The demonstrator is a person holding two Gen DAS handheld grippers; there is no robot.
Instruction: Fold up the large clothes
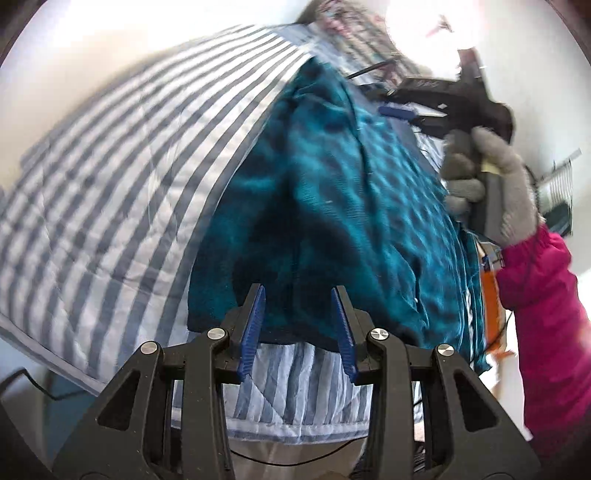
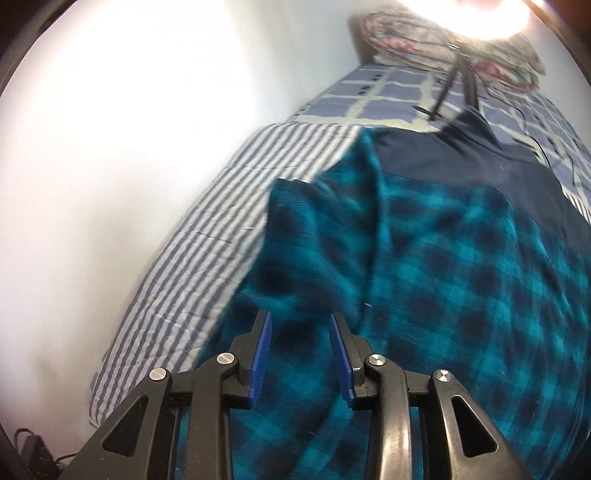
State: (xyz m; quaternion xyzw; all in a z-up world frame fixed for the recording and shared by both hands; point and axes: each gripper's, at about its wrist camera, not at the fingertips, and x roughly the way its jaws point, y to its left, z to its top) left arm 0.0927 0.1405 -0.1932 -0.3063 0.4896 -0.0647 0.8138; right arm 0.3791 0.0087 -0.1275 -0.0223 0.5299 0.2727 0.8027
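Observation:
A teal and dark plaid fleece garment [image 1: 332, 184] [image 2: 461, 277] with a navy upper part [image 2: 443, 158] lies spread on a bed. My left gripper [image 1: 298, 291] hovers open over the garment's near hem, its blue pads apart and nothing pinched between them. In the right wrist view my right gripper [image 2: 300, 315] stands open above the plaid fabric beside a lengthwise fold, gripping nothing. The left wrist view also shows the right gripper [image 1: 402, 114] at the garment's far side, carried by a grey-gloved hand [image 1: 491, 184] with a pink sleeve [image 1: 546, 295].
A blue-and-white striped quilt [image 1: 110, 166] [image 2: 207, 240] covers the bed under the garment. Beyond it lie a checked sheet [image 2: 388, 92] and a patterned pillow [image 2: 406, 33]. A white wall [image 2: 110, 147] runs along the bed's left. A black cable [image 1: 37, 384] lies on the floor.

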